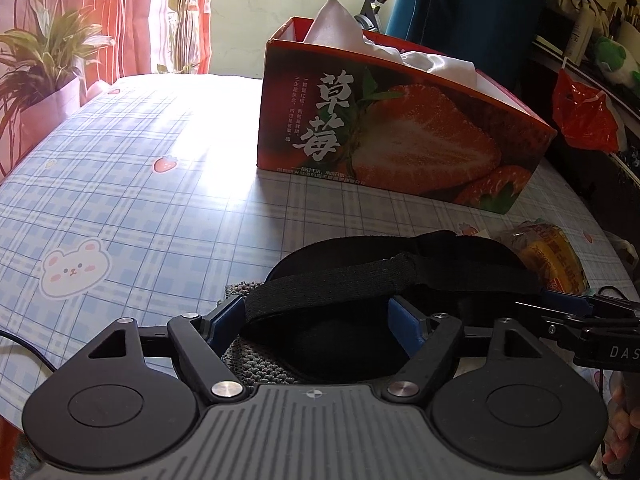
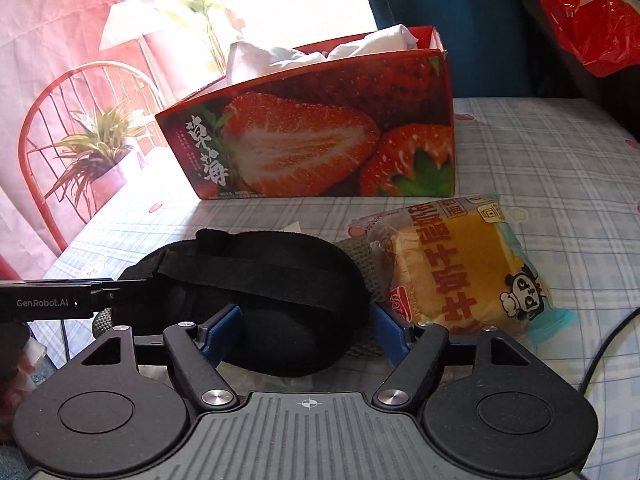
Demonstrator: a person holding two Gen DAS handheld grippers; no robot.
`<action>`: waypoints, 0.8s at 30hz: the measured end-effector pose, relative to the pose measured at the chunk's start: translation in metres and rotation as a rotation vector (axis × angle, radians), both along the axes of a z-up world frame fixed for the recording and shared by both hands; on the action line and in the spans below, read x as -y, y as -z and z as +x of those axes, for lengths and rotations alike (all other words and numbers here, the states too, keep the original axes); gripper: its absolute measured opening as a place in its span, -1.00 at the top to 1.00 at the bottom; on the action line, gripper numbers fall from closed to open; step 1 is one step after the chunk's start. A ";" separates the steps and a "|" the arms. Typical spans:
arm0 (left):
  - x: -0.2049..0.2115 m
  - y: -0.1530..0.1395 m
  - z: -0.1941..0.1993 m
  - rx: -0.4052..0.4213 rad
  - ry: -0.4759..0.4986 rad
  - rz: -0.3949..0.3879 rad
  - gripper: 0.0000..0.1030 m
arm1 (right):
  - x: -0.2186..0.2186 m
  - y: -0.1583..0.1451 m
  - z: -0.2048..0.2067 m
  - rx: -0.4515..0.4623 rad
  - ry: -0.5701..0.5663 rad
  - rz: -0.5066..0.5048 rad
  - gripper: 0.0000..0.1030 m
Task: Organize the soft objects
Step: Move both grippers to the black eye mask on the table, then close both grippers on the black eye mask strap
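Table (image 1: 132, 184) open left; both tools (spread) flank mask (image 2: 260, 280).

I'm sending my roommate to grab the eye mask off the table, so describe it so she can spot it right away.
Start at the big strawberry-printed box on the checked tablecloth. Just in front of it, left of the wrapped yellow cake, lies the eye mask on a grey knitted cloth. It is the only all-black padded oval there, with an elastic strap across it.
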State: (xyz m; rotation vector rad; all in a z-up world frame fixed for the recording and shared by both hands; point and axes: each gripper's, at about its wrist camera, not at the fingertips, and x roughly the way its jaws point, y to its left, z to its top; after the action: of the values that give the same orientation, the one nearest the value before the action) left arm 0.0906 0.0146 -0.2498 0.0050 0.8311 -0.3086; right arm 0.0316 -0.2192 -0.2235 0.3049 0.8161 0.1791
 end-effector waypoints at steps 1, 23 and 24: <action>0.000 0.001 0.001 -0.005 -0.001 -0.003 -0.56 | 0.000 0.000 0.001 -0.003 0.001 0.001 -0.42; 0.000 0.009 0.008 -0.024 0.000 -0.005 -0.60 | 0.009 -0.021 -0.005 0.116 0.062 0.024 0.68; -0.002 0.008 0.008 -0.025 -0.003 -0.018 -0.60 | 0.008 -0.021 -0.005 0.117 0.056 0.017 0.70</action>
State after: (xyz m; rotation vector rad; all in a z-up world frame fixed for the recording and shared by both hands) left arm 0.0987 0.0162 -0.2581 -0.0166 0.8531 -0.3138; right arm 0.0262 -0.2276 -0.2026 0.3303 0.6902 0.1502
